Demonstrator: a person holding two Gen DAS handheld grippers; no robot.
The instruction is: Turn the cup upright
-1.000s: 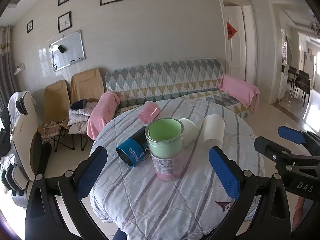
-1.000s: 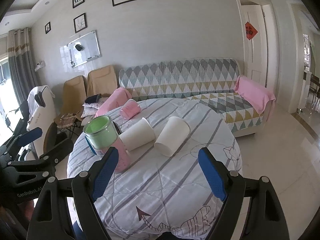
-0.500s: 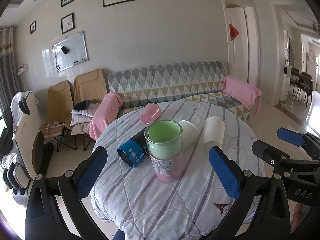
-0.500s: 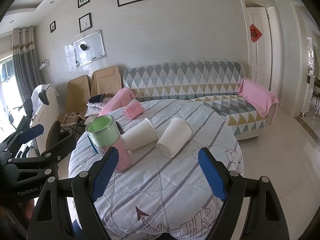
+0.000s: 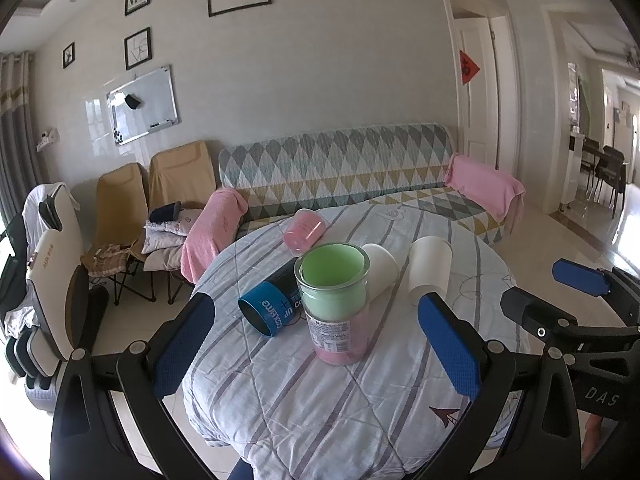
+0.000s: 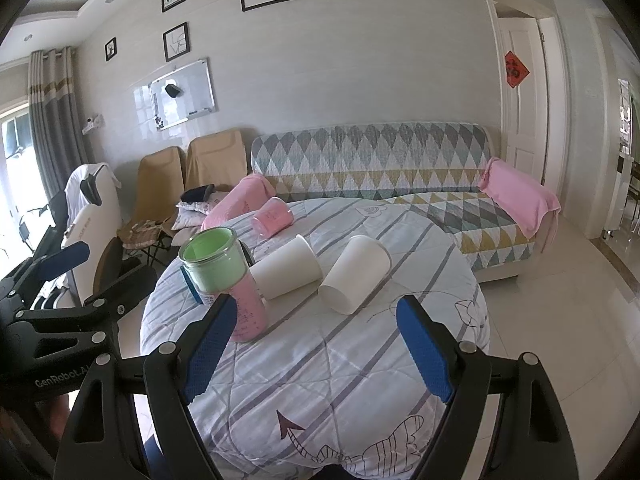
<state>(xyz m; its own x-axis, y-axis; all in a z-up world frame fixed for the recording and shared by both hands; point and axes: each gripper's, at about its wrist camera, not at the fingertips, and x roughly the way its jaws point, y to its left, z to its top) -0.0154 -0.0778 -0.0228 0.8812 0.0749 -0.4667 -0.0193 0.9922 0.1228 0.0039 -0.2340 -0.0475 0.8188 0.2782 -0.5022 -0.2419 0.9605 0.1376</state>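
A green cup stacked in a clear pink cup (image 5: 335, 300) stands upright mid-table; it also shows in the right wrist view (image 6: 224, 280). A blue cup (image 5: 272, 306) lies on its side to its left. Two white cups (image 6: 356, 274) (image 6: 288, 266) lie on their sides to its right. A pink cup (image 5: 305, 232) lies on its side at the far edge. My left gripper (image 5: 316, 350) is open and empty, in front of the stacked cups. My right gripper (image 6: 320, 350) is open and empty, short of the white cups.
The round table (image 6: 344, 364) has a striped quilted cover. A patterned sofa (image 6: 380, 164) stands behind it, with folding chairs (image 5: 156, 188) and a massage chair (image 5: 52, 264) to the left. Tiled floor (image 6: 560, 320) lies to the right.
Both views have tilted and drawn back slightly, so the cups sit a little lower in frame. The cups have not moved, and both grippers stay open.
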